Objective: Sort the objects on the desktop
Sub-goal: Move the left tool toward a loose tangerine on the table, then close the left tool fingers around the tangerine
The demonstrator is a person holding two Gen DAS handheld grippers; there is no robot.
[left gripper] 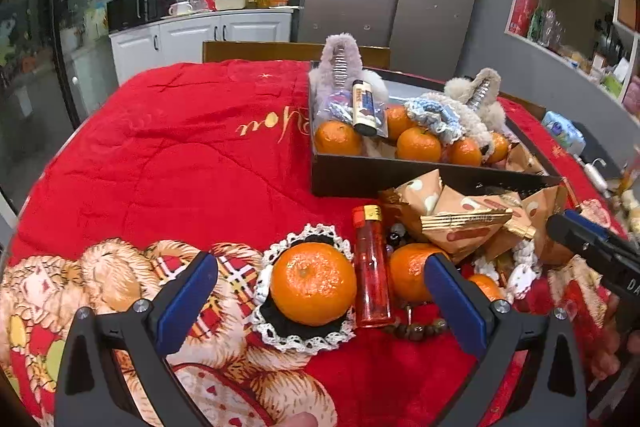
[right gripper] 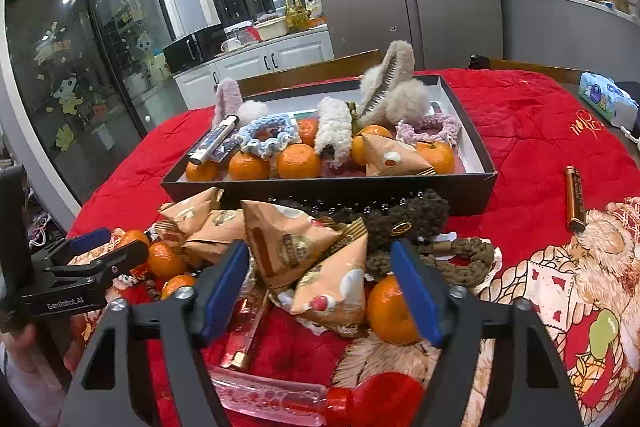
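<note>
Orange tangerine (left gripper: 313,283) on red cloth (left gripper: 180,155).

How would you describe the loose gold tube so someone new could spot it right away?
Start at the black tray on the red tablecloth. Right of its front corner, the gold tube lies alone on the cloth. Unlike the piled snacks and oranges, nothing touches it.

surface: table under a red quilted cover (left gripper: 168,163) with gold script and a teddy-bear print
box: black tray (left gripper: 384,179) sits on the cover, out past the left fingertips
between left fingers: mandarin (left gripper: 313,283) on a black lace-trimmed scrunchie (left gripper: 298,331), red lighter (left gripper: 372,267) just beside it
between right fingers: triangular snack packets (right gripper: 296,247), another mandarin (right gripper: 390,311) touching the right-hand finger
off to the right: bronze tube (right gripper: 575,198) lying alone on the cover
</note>
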